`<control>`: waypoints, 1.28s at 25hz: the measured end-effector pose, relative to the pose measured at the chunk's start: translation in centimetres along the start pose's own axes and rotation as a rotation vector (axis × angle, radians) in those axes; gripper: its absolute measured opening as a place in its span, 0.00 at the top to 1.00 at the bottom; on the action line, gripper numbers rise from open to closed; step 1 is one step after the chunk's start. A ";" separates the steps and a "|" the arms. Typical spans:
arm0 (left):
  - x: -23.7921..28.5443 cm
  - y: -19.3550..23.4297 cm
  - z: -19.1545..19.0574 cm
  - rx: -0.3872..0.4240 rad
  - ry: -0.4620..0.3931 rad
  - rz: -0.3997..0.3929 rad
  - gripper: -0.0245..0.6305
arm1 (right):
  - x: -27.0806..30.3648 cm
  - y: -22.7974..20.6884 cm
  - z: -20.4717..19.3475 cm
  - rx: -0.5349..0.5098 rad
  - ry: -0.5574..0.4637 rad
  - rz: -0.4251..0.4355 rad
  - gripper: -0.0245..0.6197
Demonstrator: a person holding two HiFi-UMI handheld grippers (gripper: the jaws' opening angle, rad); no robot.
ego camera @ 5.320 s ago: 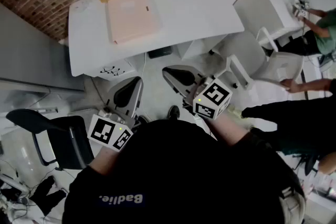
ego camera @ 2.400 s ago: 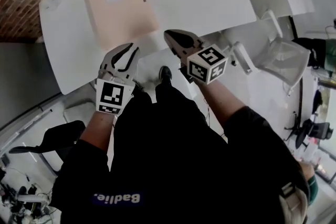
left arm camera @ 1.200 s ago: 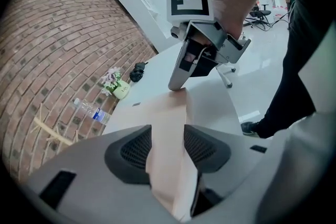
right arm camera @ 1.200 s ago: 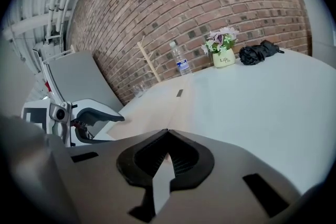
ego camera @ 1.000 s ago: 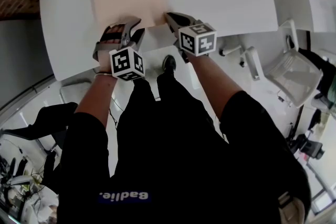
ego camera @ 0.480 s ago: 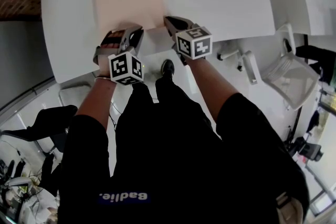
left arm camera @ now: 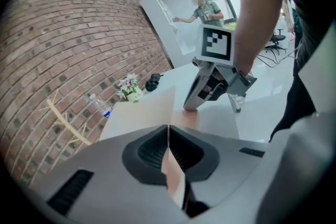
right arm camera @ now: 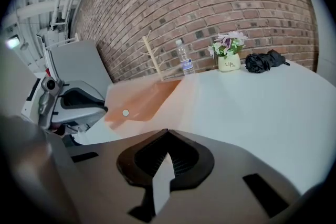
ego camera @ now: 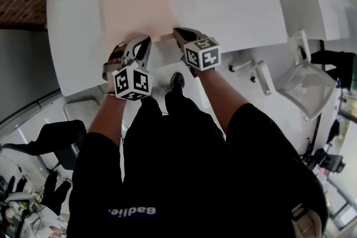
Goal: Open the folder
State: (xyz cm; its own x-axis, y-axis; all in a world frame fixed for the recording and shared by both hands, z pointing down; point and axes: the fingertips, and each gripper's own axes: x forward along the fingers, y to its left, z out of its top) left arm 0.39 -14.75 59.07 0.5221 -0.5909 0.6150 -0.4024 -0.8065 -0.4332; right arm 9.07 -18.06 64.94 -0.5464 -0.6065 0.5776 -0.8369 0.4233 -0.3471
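Pale peach rectangular folder (ego camera: 136, 5) lying on white counter (ego camera: 234, 3), left tool (ego camera: 140, 42) just closed, pinching folder's near edge, right tool (ego camera: 178, 33) pressed together, tip on folder's near corner

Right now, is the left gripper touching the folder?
Touching. The left gripper view shows the left gripper pinching the folder by its cover edge, its jaws having just been closing on it.

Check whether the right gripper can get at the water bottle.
Probably, at a stretch: right gripper at the table's near edge, water bottle at the far one, only the folder between.
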 end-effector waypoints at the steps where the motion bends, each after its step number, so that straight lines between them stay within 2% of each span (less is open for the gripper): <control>1: -0.3 0.7 0.3 -0.031 -0.018 0.024 0.94 | 0.0 -0.1 0.0 -0.002 0.003 -0.002 0.92; 10: -3.5 3.8 1.8 -0.202 -0.104 0.147 0.95 | -0.3 -0.8 -0.2 -0.020 0.024 -0.018 0.92; 12: -5.1 5.1 2.0 -0.310 -0.152 0.191 0.95 | -0.3 -0.9 -0.2 -0.028 0.028 -0.023 0.92; 17: -9.5 8.9 0.2 -0.709 -0.309 0.319 0.95 | -0.3 -0.9 -0.3 -0.044 0.039 -0.030 0.92; 20: -11.4 9.7 -1.8 -0.876 -0.364 0.353 0.95 | -0.2 -0.8 -0.4 -0.056 0.054 -0.033 0.92; 32: -16.6 13.3 -10.3 -1.253 -0.444 0.525 0.96 | 0.3 -0.4 -0.2 -0.098 0.081 -0.039 0.92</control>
State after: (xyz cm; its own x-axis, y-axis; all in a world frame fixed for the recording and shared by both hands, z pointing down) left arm -21.37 -15.42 49.91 0.2008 -0.9562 0.2132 -0.8840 -0.0831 0.4600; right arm 9.30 -18.26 65.43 -0.5058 -0.5693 0.6481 -0.8478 0.4668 -0.2516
